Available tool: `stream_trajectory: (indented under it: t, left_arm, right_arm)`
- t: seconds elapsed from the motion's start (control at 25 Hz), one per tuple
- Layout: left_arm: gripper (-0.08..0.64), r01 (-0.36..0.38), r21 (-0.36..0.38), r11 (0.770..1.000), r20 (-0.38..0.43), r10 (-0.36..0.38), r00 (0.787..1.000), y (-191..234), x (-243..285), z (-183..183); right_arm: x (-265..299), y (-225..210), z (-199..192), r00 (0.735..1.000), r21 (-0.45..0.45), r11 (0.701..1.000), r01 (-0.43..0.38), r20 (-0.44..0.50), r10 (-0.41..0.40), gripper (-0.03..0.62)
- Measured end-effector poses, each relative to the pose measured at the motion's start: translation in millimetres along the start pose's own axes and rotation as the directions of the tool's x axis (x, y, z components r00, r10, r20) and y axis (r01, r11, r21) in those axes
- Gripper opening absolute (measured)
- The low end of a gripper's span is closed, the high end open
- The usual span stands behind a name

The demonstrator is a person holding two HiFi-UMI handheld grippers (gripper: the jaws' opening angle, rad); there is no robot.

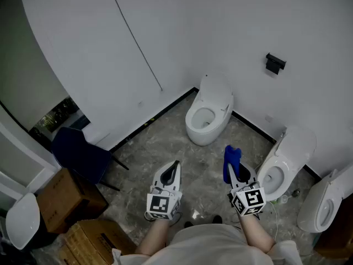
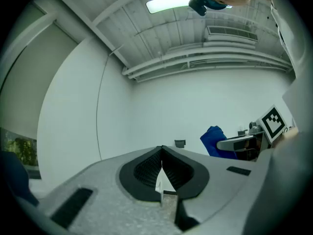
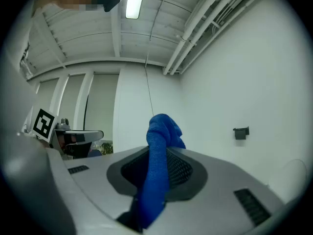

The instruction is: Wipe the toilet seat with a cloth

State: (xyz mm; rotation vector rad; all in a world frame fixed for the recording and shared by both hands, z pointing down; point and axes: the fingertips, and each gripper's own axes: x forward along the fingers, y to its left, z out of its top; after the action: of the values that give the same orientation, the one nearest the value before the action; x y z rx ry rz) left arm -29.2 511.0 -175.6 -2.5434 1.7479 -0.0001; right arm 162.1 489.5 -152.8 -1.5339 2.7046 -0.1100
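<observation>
Blue cloth (image 3: 157, 163), fuzzy pile like microfibre, is clamped between the ribbed black pads of the right gripper (image 1: 234, 176), with a bunched tuft poking past the tips. Probably light, limp and grippy, so any pinch holds, but a free fold is needed for wiping. Left gripper (image 2: 162, 150) has its jaws together on nothing. White glossy ceramic, rounded, hard and likely slick: far toilet (image 1: 207, 117) by the wall, near toilet (image 1: 287, 162) just right of the cloth. Cloth is clear of both. Floor (image 1: 165, 142) is mottled grey stone.
</observation>
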Motion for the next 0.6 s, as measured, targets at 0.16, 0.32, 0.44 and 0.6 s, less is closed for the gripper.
stream_trajectory:
  t: [0.16,0.32,0.44,0.6]
  left_arm:
    - [0.008,-0.011,0.009,1.0,-0.001,0.011,1.0,-8.1,14.7,-2.9]
    - [0.008,-0.027,0.002,1.0,-0.001,0.027,1.0,-8.8,17.1,-2.8]
    - [0.008,-0.044,0.012,0.999,-0.003,0.044,0.999,-9.5,19.1,-1.8]
    - [0.008,-0.067,0.009,0.998,-0.012,0.067,0.998,-10.7,26.5,-3.0]
  right_arm:
    - [-0.7,-14.5,0.7,1.0,-0.011,1.0,-0.005,0.008,0.005,0.066]
    - [-1.7,-22.6,-0.8,1.0,-0.006,1.0,0.002,0.009,-0.002,0.066]
    - [0.2,-28.0,-1.1,1.0,-0.006,1.0,0.002,0.013,-0.001,0.066]
    - [2.1,-36.3,-1.0,1.0,-0.015,1.0,-0.009,0.014,0.01,0.066]
